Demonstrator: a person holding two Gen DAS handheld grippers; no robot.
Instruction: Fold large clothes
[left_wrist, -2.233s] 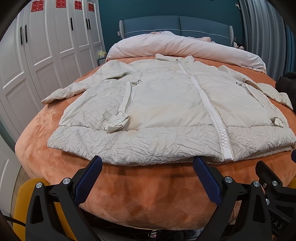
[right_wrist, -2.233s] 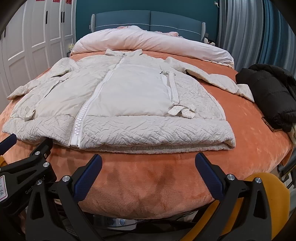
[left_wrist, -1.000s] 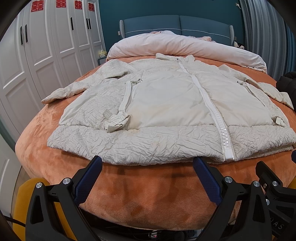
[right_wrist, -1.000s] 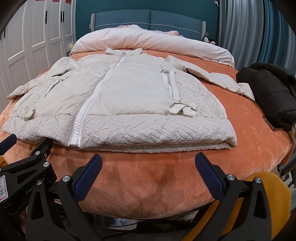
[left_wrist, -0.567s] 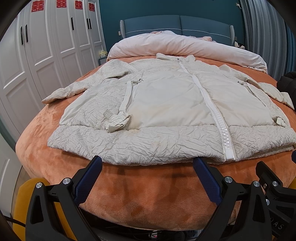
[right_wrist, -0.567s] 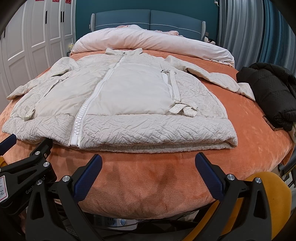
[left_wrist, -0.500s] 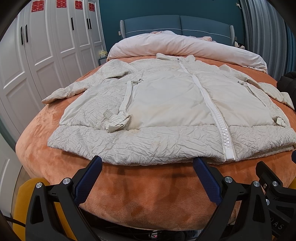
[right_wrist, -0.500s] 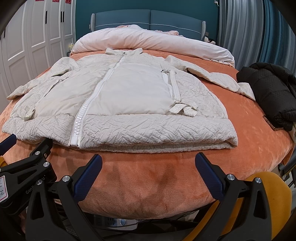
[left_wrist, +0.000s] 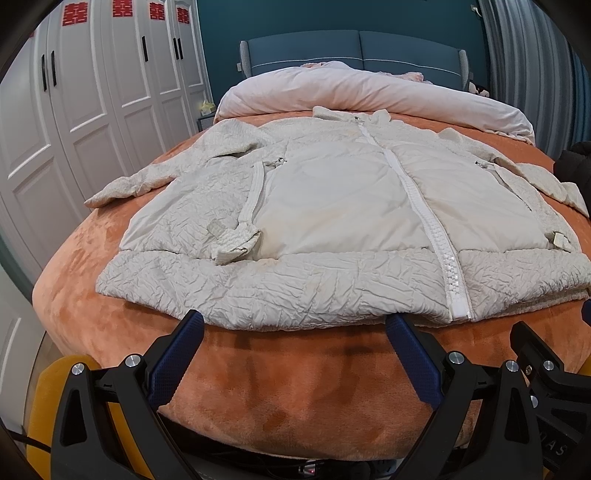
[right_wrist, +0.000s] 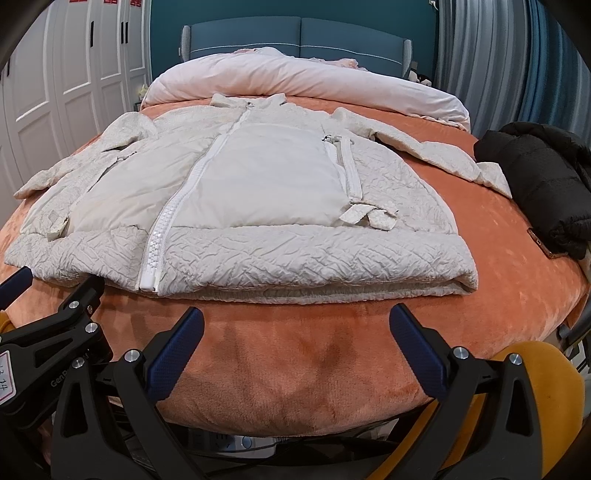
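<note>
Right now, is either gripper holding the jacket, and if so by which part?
Nothing is held. The left gripper and right gripper are both open, short of the white jacket's hem, over the orange bedspread.

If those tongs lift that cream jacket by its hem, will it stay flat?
Probably not: the cream jacket looks puffy and soft, so it should droop. Its spread sleeves would likely trail. The crinkled shell may feel slippery.
</note>
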